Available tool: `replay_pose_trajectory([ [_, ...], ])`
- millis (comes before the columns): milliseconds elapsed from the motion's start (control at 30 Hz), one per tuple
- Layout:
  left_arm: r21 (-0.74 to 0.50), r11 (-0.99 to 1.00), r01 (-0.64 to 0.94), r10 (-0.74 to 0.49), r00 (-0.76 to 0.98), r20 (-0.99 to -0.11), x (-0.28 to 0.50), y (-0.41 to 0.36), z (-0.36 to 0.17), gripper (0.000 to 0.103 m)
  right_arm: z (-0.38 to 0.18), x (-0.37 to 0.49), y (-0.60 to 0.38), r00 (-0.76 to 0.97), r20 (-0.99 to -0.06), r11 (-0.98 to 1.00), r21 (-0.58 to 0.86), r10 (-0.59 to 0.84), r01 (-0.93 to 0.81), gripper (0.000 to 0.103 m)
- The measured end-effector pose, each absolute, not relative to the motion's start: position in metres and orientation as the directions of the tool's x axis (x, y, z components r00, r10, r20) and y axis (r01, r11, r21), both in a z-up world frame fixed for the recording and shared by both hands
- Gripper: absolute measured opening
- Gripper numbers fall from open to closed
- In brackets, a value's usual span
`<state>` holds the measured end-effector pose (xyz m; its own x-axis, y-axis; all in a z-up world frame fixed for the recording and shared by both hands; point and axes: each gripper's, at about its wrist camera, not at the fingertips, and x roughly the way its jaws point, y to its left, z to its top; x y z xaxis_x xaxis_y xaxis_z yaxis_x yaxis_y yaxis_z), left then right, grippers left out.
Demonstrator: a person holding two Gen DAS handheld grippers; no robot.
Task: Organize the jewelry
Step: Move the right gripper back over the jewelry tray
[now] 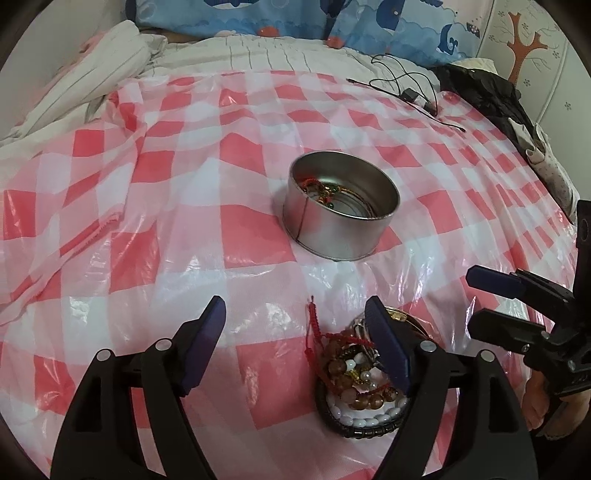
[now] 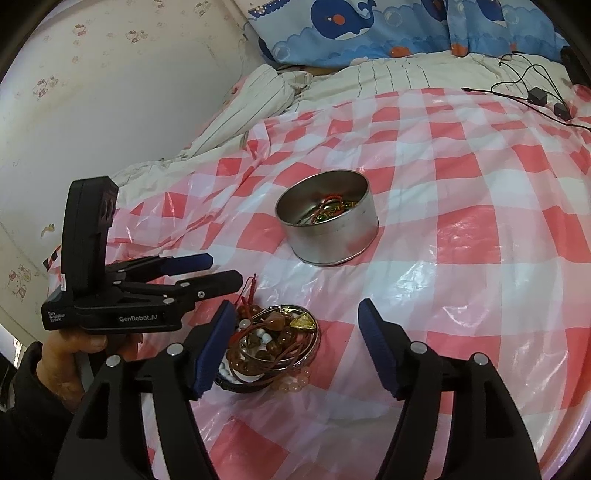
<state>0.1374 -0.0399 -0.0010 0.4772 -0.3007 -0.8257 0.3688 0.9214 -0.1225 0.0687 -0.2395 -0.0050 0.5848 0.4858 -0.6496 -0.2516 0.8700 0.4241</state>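
Note:
A heap of bead bracelets, bangles and red cord [image 1: 354, 373] [image 2: 273, 339] lies on the red-and-white checked plastic sheet [image 1: 221, 240] close in front of me. My left gripper [image 1: 295, 310] [image 2: 225, 271] is open, its right finger standing at the heap's right side, with part of the heap between the fingers. My right gripper [image 2: 295, 310] [image 1: 472, 299] is open too; its left finger is at the heap's left edge. Beyond the heap stands a round metal tin [image 1: 332, 240] [image 2: 332, 240] with a few pieces of jewelry [image 1: 321, 192] [image 2: 328, 210] inside.
Black cables with small adapters [image 1: 410, 92] [image 2: 535, 96] lie at the sheet's far right. A blue whale-print pillow [image 1: 258, 14] [image 2: 351, 26] and striped white bedding [image 1: 74, 85] lie behind and to the left. Dark clothing [image 1: 487, 92] sits far right. A hand [image 2: 74, 350] holds the left gripper.

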Motion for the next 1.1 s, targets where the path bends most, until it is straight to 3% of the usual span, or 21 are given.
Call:
replay_pose_trajectory([
  [467,-0.151,0.929,0.338,-0.305,0.467,-0.83,0.144,-0.032,-0.007,0.077,-0.006,0.064,-0.22,0.548,-0.669,0.865,0.385,0.502,-0.321,0.073],
  [767,-0.124,0.922,0.366,-0.291,0.447,-0.846,0.146,-0.047,-0.018,0.078,-0.011,0.053,-0.18,0.491,-0.719,0.849,0.272,0.492,-0.453,0.073],
  [1033,-0.058,0.91,0.41,-0.254,0.442,-0.86,0.145,-0.062,-0.031,0.077,-0.023,0.055,-0.174,0.5,-0.732,0.865,0.249,0.462,-0.435,0.073],
  [1067,-0.062,0.909,0.412,-0.258,0.44,-0.86,0.145,-0.063,-0.031,0.077,-0.023,0.056,-0.174,0.505,-0.731,0.868,0.245,0.458,-0.433,0.073],
  [1100,-0.066,0.908,0.414,-0.262,0.437,-0.86,0.145,-0.063,-0.031,0.07,-0.023,0.057,-0.173,0.509,-0.731,0.87,0.24,0.454,-0.431,0.072],
])
